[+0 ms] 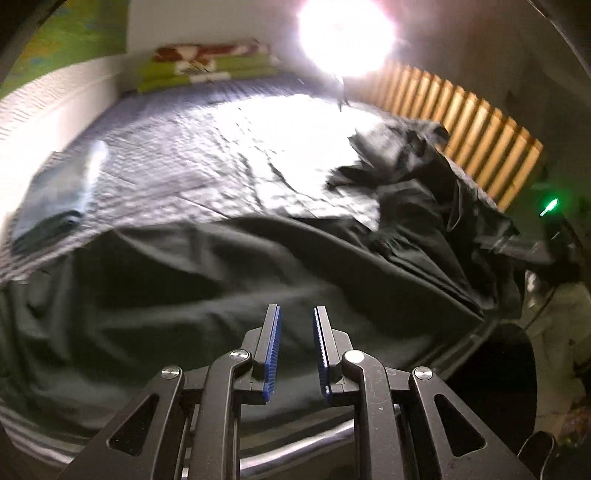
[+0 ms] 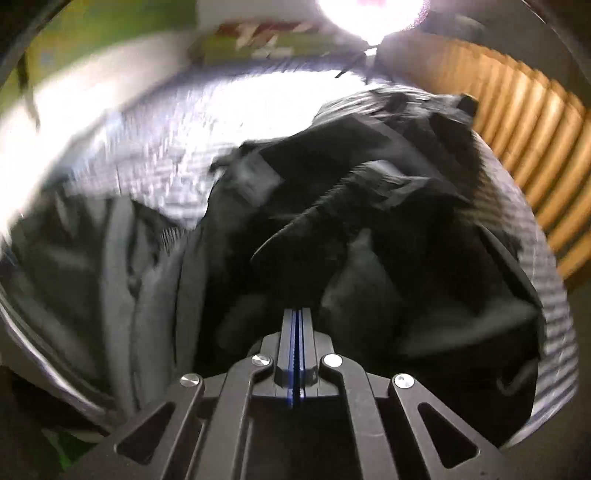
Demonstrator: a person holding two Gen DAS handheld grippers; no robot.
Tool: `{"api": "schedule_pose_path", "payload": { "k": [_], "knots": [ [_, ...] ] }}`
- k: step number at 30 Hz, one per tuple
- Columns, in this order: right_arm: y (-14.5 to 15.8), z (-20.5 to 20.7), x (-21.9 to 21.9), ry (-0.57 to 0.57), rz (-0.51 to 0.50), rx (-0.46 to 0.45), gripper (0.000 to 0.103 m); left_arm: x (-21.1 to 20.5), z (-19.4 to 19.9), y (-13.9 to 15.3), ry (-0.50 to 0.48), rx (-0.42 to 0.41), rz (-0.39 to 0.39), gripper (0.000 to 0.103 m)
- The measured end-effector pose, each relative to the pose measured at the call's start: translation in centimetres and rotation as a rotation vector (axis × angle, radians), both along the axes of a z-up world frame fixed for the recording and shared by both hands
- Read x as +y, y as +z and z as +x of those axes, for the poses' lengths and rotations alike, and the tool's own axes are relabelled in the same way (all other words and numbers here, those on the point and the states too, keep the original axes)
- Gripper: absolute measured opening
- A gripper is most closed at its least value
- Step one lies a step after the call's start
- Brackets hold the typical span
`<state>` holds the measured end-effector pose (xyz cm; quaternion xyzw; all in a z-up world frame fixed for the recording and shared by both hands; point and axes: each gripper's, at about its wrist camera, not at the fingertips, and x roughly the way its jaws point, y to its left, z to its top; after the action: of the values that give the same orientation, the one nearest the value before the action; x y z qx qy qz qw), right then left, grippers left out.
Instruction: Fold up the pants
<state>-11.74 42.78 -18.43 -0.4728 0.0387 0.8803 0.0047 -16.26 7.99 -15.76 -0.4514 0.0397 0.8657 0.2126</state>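
Observation:
Dark pants [image 1: 184,280] lie across the near part of a bed. One half is spread fairly flat under my left gripper [image 1: 296,308], which hovers just above the cloth, open, with nothing between its blue pads. The other half is bunched in a heap [image 1: 424,192] at the right. In the right wrist view the same heap of pants [image 2: 369,221] fills the middle. My right gripper [image 2: 297,311] points into it, pads pressed together. No cloth shows between them. Both views are blurred.
The bed has a striped grey-blue sheet [image 1: 184,155]. A green and red pillow [image 1: 207,70] lies at its far end by the white wall. A wooden slatted rail [image 1: 461,110] runs along the right. A bright lamp [image 1: 345,33] glares above. A folded grey cloth [image 1: 55,199] sits at left.

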Motion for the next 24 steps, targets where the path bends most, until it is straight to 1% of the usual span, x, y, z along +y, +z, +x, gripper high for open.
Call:
{"api": "schedule_pose_path", "payload": {
  "k": [3,6,8,10,12,13,15,16,17,18,19,20,21,22,23,24],
  "knots": [
    [0.9,3.1,4.3,-0.083,-0.135,0.053,0.001,2.3,-0.2,-2.2,-0.025,-0.048,-0.01,0.019],
    [0.6,5.2,7.4,-0.147,-0.179,0.035,0.001,4.0,-0.3,-4.1,-0.05,-0.08,-0.016,0.019],
    [-0.2,6.4,9.3,-0.237,-0.125,-0.023,0.003,4.9,-0.3,-4.9,-0.062,-0.094,-0.009,0.019],
    [0.1,7.3,10.3,-0.311,-0.059,-0.03,0.003,5.6,-0.3,-5.4,-0.074,-0.101,-0.004,0.019],
    [1.0,7.9,10.6,-0.344,-0.045,0.008,0.006,6.1,-0.2,-5.6,-0.083,-0.103,-0.007,0.019],
    [2.0,8.0,10.4,-0.349,-0.041,0.044,0.009,6.2,-0.1,-5.5,-0.088,-0.102,-0.01,0.019],
    [3.9,8.1,9.7,-0.365,0.008,0.114,0.011,6.4,0.0,-5.4,-0.093,-0.097,-0.019,0.019],
    [5.0,7.9,8.8,-0.346,0.027,0.161,0.011,6.4,0.1,-5.3,-0.093,-0.095,-0.018,0.019],
    [5.8,7.9,8.2,-0.309,0.025,0.192,0.013,6.5,0.1,-5.2,-0.093,-0.095,-0.015,0.019],
    [6.4,7.6,7.4,-0.257,0.012,0.21,0.015,6.4,0.1,-5.1,-0.092,-0.093,-0.013,0.019],
    [6.7,7.0,6.5,-0.202,-0.005,0.218,0.02,6.4,0.2,-4.9,-0.092,-0.09,-0.012,0.019],
    [6.7,6.4,5.9,-0.173,-0.011,0.219,0.025,6.4,0.2,-4.8,-0.092,-0.088,-0.012,0.019],
    [6.4,5.6,5.2,-0.142,-0.01,0.204,0.027,6.5,0.2,-4.7,-0.093,-0.086,-0.012,0.019],
    [5.7,4.6,4.3,-0.106,0.015,0.151,0.028,6.6,0.2,-4.6,-0.096,-0.083,-0.01,0.019],
    [4.8,3.6,3.7,-0.09,0.062,0.095,0.028,6.8,0.2,-4.4,-0.1,-0.08,-0.009,0.019],
    [4.1,2.7,3.2,-0.098,0.115,0.056,0.028,7.0,0.2,-4.3,-0.105,-0.076,-0.008,0.019]
  ]
}}
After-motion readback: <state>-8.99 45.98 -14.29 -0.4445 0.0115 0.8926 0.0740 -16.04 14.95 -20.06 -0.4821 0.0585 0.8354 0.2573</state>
